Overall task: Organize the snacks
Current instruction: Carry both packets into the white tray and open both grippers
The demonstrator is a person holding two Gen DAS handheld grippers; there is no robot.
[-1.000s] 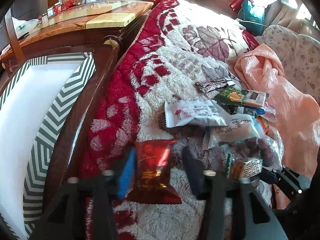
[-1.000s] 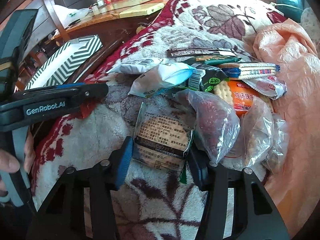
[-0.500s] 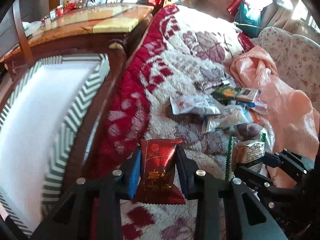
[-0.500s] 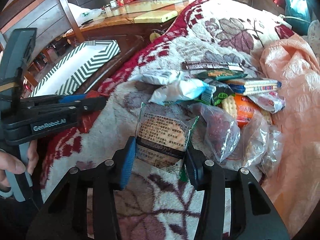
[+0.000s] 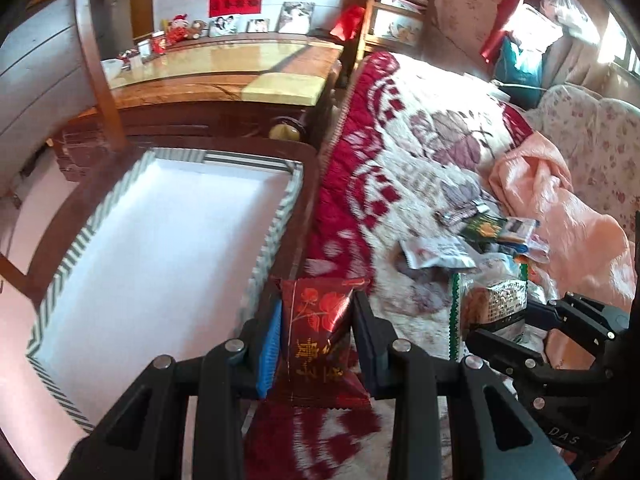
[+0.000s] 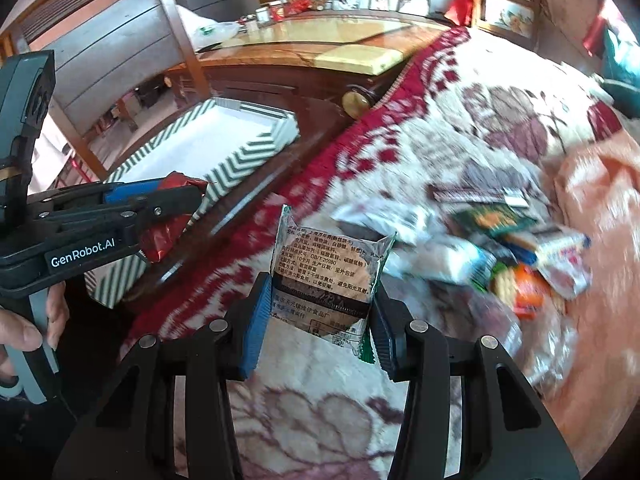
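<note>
My left gripper (image 5: pixel 317 316) is shut on a shiny red snack packet (image 5: pixel 316 344), held in the air over the blanket's edge beside a white box with a green chevron rim (image 5: pixel 276 220). My right gripper (image 6: pixel 322 292) is shut on a clear packet of brown biscuits (image 6: pixel 324 264) with a printed label, lifted above the blanket. In the right wrist view the left gripper (image 6: pixel 176 200) and its red packet (image 6: pixel 164 236) hang in front of the box (image 6: pixel 248 156). The left wrist view shows the right gripper (image 5: pixel 500 332) with its biscuit packet (image 5: pixel 496 308) low on the right.
A heap of loose snack packets (image 6: pixel 500 248) lies on the red and white flowered blanket (image 5: pixel 400 168), next to a pink cloth (image 5: pixel 560 208). A dark wooden frame (image 5: pixel 304 200) separates blanket and box. A glass-topped wooden table (image 5: pixel 224 64) stands behind. A hand (image 6: pixel 24 332) grips the left tool.
Both grippers closed on their packets and rose from the blanket. The left one carried the red packet left toward the box; more of the box now shows.
</note>
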